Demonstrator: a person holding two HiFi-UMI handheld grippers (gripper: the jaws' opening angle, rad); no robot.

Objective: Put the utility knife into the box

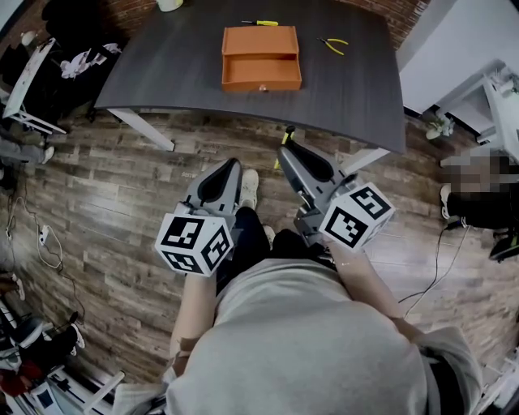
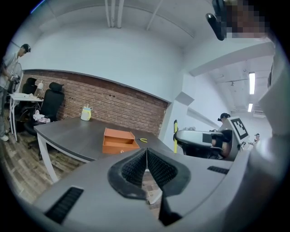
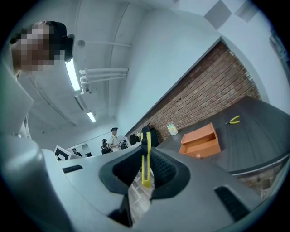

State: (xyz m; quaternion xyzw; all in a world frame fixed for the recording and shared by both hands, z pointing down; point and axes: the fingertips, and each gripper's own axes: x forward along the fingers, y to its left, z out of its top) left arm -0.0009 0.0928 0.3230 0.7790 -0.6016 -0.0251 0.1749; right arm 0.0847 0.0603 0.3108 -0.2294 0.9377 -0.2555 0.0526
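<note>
The orange box (image 1: 261, 58) stands open-topped on the dark grey table (image 1: 162, 73), well ahead of both grippers; it also shows in the left gripper view (image 2: 118, 140) and the right gripper view (image 3: 200, 141). My right gripper (image 1: 285, 149) is shut on the yellow-and-black utility knife (image 1: 286, 135), which sticks up between the pads (image 3: 146, 158). It hangs over the wooden floor, short of the table's near edge. My left gripper (image 1: 229, 166) is beside it, shut with nothing between its pads (image 2: 146, 152). From the left gripper view the knife (image 2: 175, 136) is a yellow strip.
A yellow screwdriver (image 1: 261, 23) lies behind the box and yellow-handled pliers (image 1: 333, 44) to its right. A pale cup (image 2: 85, 113) stands at the table's far edge by the brick wall. White table legs (image 1: 146, 130) stand on the floor. People stand at the room's sides.
</note>
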